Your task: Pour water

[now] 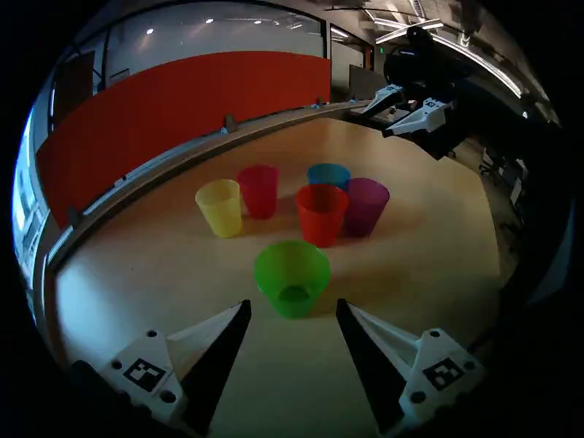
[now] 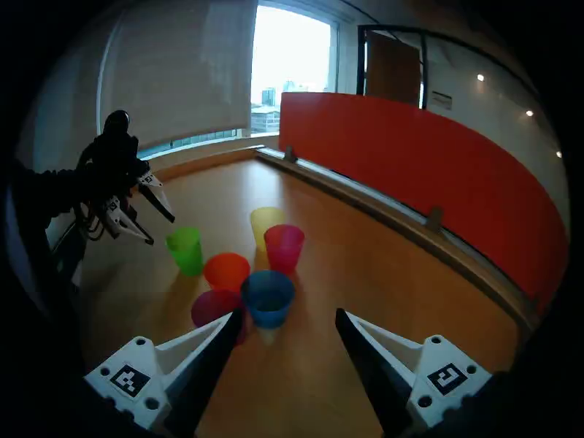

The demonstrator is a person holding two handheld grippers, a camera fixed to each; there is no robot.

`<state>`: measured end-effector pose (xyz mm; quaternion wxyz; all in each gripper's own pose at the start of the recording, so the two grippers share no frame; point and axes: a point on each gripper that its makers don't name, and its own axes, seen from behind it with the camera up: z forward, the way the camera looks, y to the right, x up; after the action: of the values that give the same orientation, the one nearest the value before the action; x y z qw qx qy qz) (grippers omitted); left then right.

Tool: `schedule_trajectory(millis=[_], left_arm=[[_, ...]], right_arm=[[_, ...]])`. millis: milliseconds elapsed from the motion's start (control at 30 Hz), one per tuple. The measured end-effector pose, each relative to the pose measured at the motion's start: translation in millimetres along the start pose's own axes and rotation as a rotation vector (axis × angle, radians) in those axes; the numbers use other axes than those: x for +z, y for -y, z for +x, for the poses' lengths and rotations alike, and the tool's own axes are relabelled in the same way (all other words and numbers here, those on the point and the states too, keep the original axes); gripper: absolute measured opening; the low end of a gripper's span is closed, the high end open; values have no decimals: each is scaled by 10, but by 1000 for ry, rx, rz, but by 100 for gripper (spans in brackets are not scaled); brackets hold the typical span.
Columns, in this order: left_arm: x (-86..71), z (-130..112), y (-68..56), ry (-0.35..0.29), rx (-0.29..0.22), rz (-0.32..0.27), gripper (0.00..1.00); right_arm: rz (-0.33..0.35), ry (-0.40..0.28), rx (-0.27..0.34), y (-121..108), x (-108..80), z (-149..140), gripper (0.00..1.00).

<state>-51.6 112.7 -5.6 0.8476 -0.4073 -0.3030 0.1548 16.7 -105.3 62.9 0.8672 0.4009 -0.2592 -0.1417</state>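
Several coloured plastic cups stand close together on a wooden table. The green cup is nearest, just beyond the fingertips of my left gripper, which is open and holds nothing. Behind it are a yellow cup, a pink cup, a red cup, a purple cup and a blue cup. In the right gripper view my right gripper is open, with the blue cup just ahead of its fingertips and the purple cup partly behind its left finger. I cannot see water in any cup.
A red partition runs along the table's far edge on a raised ledge. A window lies beyond the table end. A dark-sleeved hand holds the left gripper beside the green cup. The right gripper hovers over the table's far side.
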Motion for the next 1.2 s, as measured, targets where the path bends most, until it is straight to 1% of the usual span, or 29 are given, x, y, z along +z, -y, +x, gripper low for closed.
schedule_trajectory(millis=[267,467,867,1200], left_arm=[[112,-83,36,25,-5,-5,86],[191,-147,30,41,-10,-16,86],[372,-166,10,51,-15,-42,86],[503,-165,35,60,-8,-53,86]], right_arm=[[13,15,-3,3,109,-81,99],[19,31,-3,-5,188,-146,100],[41,56,-2,-10,366,-243,99],[67,72,-11,-4,524,-289,100]])
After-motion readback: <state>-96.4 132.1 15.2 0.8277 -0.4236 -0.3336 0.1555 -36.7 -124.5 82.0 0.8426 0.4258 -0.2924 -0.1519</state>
